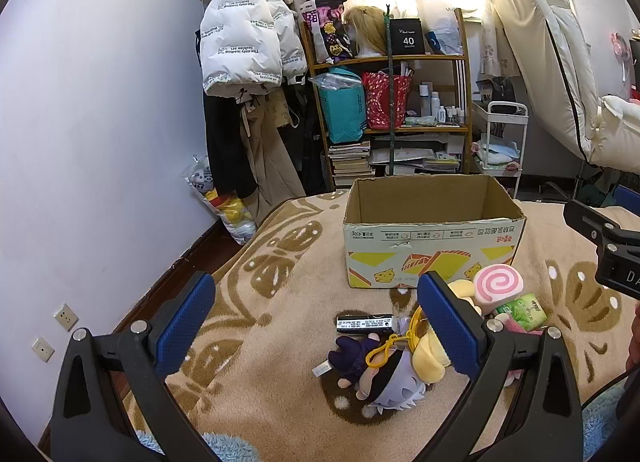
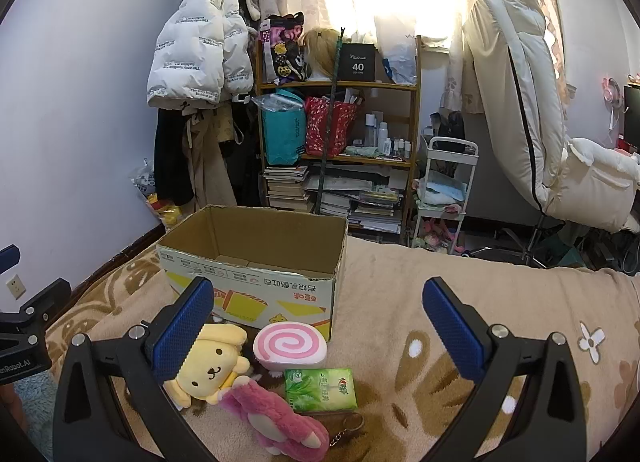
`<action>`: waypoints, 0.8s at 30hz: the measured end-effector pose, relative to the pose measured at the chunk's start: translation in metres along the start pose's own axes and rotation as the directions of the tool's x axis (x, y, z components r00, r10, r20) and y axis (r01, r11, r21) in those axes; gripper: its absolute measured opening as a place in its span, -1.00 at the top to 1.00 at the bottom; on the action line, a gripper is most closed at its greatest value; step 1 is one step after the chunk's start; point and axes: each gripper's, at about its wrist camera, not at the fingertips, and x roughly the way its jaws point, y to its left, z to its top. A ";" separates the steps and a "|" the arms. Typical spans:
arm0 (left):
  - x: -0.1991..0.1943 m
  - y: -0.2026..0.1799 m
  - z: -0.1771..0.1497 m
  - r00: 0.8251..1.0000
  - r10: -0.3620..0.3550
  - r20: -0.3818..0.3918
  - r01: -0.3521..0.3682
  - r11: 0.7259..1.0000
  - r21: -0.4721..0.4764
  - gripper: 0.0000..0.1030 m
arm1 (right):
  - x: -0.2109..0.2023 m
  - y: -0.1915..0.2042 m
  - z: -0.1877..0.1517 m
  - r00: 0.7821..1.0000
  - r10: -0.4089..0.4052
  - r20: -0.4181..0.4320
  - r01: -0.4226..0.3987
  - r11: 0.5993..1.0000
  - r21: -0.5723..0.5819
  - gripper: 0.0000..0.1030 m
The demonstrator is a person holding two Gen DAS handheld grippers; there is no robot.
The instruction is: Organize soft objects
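An open, empty cardboard box (image 1: 432,246) stands on the beige patterned blanket (image 1: 280,270); it also shows in the right wrist view (image 2: 256,266). In front of it lie soft toys: a purple-haired doll (image 1: 380,374), a yellow dog plush (image 2: 212,366), a pink swirl cushion (image 2: 290,344) and a pink furry plush (image 2: 280,418). A green tissue pack (image 2: 320,384) lies beside them. My left gripper (image 1: 316,322) is open and empty above the doll. My right gripper (image 2: 318,326) is open and empty above the plush pile.
A black tube (image 1: 366,323) lies by the doll. A keychain (image 2: 348,426) lies by the pink plush. Behind the bed stand a cluttered shelf (image 2: 340,142), hanging coats (image 2: 196,62), a white cart (image 2: 444,190) and a white chair (image 2: 540,122).
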 end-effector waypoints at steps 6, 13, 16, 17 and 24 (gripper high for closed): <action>0.000 0.001 0.001 1.000 0.000 -0.001 0.000 1.000 -0.001 -0.94 | 0.000 0.000 0.000 1.000 -0.001 0.001 0.001 1.000 -0.001 -1.00; 0.000 0.000 0.000 1.000 0.000 -0.002 0.000 1.000 0.000 -0.94 | 0.000 0.000 0.000 1.000 -0.001 -0.001 0.001 1.000 -0.001 -1.00; 0.000 0.000 0.001 1.000 0.000 0.000 0.000 1.000 0.000 -0.94 | 0.000 0.000 0.000 1.000 0.000 -0.001 0.000 1.000 -0.001 -1.00; 0.000 0.000 0.000 1.000 0.000 0.001 0.000 1.000 0.000 -0.94 | 0.000 0.000 0.000 1.000 0.001 -0.001 -0.001 1.000 -0.002 -1.00; -0.001 -0.001 0.000 1.000 0.000 0.002 0.000 1.000 0.013 -0.94 | 0.001 0.001 0.000 1.000 0.000 -0.002 0.000 1.000 -0.003 -1.00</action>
